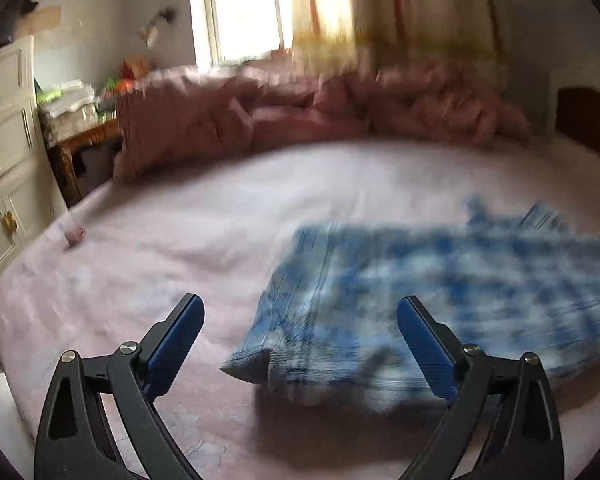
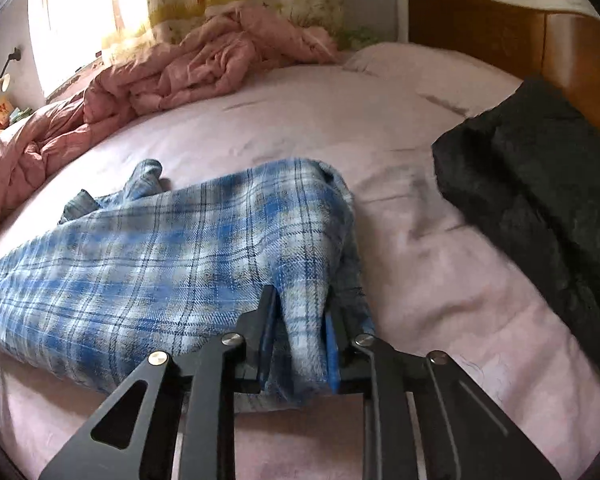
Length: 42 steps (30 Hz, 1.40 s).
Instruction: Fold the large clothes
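Left wrist view is blurred: the left claw (image 1: 300,312) is spread wide and holds nothing, and the blue plaid shirt (image 1: 440,292) lies on the pink bed sheet (image 1: 180,240) just ahead of it and to its right, one rolled corner pointing between the blue pads (image 1: 176,344). At the far side a crumpled pink quilt (image 1: 260,120) is heaped under the curtain (image 1: 400,12), and a white cabinet (image 1: 4,152) is cut off at the left edge. Seen from the right wrist, the right claw (image 2: 300,308) is pressed together on a raised fold of the soft woven shirt (image 2: 140,256); the fold hides most of its pads. Further right lies a dark folded garment (image 2: 540,208), partly cut off, beside the wooden headboard (image 2: 500,36).
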Tool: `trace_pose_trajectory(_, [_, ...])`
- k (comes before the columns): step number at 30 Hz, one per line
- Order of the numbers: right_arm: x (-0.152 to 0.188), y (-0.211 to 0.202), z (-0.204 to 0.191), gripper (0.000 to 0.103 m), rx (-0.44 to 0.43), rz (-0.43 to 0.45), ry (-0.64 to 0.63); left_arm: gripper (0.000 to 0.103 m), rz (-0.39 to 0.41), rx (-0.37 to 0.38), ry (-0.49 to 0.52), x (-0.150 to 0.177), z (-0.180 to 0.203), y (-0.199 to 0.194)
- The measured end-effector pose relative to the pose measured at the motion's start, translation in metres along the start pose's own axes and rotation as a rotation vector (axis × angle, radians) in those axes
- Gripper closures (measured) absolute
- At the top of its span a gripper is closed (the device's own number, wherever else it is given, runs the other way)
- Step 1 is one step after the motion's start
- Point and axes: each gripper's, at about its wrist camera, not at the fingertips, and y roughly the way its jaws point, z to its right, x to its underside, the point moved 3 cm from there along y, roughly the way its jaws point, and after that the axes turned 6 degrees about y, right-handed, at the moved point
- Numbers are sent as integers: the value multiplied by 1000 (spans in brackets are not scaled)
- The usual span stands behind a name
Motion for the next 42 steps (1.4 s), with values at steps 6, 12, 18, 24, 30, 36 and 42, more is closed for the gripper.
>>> trace_pose_trajectory(6, [11,-46,-1,68,47,122,-1,7,171,101,49,-2,29,-63])
trace_pose_trajectory(12, [40,-89,-18,47,2,210,-59,3,207,197,54,3,55,-83])
trace_pose_trajectory(18, [51,-109,-24,16,-52,271,-43,0,277,197,52,12,66,-96])
trace_pose_trajectory(24, [49,-110,-22,16,-32,282,-64,0,273,164,97,15,75,-90])
trace_pose_trajectory(30, [47,-108,-25,38,-86,243,-74,1,227,258,71,9,83,-76])
trace_pose_trajectory(36, [45,-97,-28,78,-186,170,-16,56,199,430,123,-12,115,-76])
trace_pose_trajectory(42, [38,-89,-46,92,-244,106,-37,93,2,701,63,-9,160,-47])
